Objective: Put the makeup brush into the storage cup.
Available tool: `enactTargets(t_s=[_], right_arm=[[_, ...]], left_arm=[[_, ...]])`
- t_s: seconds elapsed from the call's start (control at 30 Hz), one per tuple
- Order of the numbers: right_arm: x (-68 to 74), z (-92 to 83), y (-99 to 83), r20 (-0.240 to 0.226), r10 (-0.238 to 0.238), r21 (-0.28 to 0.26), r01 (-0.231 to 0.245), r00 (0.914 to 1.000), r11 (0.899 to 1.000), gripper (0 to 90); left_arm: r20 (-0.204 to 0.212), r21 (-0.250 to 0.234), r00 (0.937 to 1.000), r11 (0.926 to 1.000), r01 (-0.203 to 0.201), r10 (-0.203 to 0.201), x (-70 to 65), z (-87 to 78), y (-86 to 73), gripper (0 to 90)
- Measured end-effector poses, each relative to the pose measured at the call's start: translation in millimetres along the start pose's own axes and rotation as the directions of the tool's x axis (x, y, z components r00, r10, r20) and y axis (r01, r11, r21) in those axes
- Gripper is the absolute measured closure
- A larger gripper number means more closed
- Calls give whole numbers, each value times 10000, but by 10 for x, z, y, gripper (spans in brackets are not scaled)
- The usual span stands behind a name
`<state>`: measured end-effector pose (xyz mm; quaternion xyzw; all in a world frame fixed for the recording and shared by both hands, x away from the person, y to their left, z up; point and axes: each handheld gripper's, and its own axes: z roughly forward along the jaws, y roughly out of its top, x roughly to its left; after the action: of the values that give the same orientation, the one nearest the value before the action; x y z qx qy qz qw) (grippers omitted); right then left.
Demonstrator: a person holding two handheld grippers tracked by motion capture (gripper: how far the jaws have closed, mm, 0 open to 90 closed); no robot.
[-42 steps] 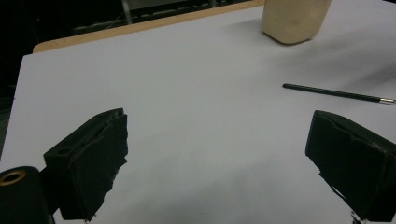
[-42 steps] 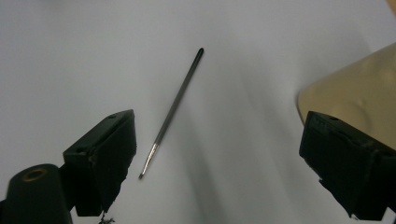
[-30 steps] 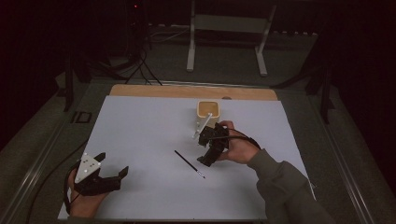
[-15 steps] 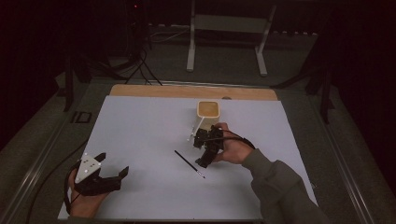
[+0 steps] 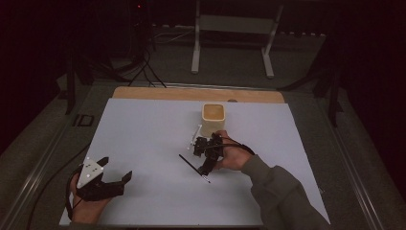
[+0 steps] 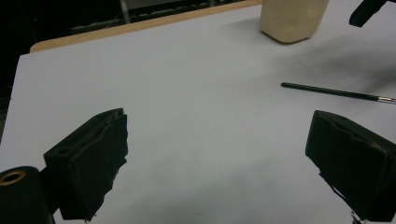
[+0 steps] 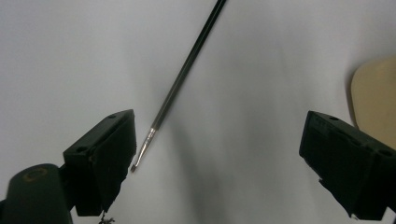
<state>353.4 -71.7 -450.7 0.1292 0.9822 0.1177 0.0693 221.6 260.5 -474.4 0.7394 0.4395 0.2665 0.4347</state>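
From the high view, the right gripper (image 5: 207,154) hangs over the near end of the thin paintbrush (image 5: 194,168), which lies flat on the white sheet (image 5: 143,134) just in front of the beige cup (image 5: 213,120), while the left gripper (image 5: 103,179) rests aside at the near left, likely to keep clear. In the left gripper view its jaws stand spread and empty, the paintbrush (image 6: 336,92) and cup (image 6: 292,18) well ahead. In the right gripper view the jaws gape wide, with the paintbrush (image 7: 182,79) tip just beside the left one, seemingly lined up for a pinch.

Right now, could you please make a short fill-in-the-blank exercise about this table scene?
1. The thin black paintbrush lies flat on the ____ sheet.
2. The right gripper has its jaws ____ above the brush.
3. The beige ____ stands upright.
4. The left gripper holds ____.

Missing words: white; open; cup; nothing
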Motion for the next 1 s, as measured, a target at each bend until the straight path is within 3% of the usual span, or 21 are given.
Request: enactTargets(t_s=[0.3,0.6,1.0], right_arm=[[-2,151,31,-146,125,328,-120,9998,9994,110],[55,314,74,-210,-215,780,231,9995,9967,110],[83,440,103,-444,-234,1174,285,9987,9927,132]], left_arm=[[13,-2,10000,10000,10,-10,-2,2,-2,67],[21,0,10000,10000,-6,6,-5,2,-2,67],[23,14,10000,10000,-47,47,-7,8,-4,67]])
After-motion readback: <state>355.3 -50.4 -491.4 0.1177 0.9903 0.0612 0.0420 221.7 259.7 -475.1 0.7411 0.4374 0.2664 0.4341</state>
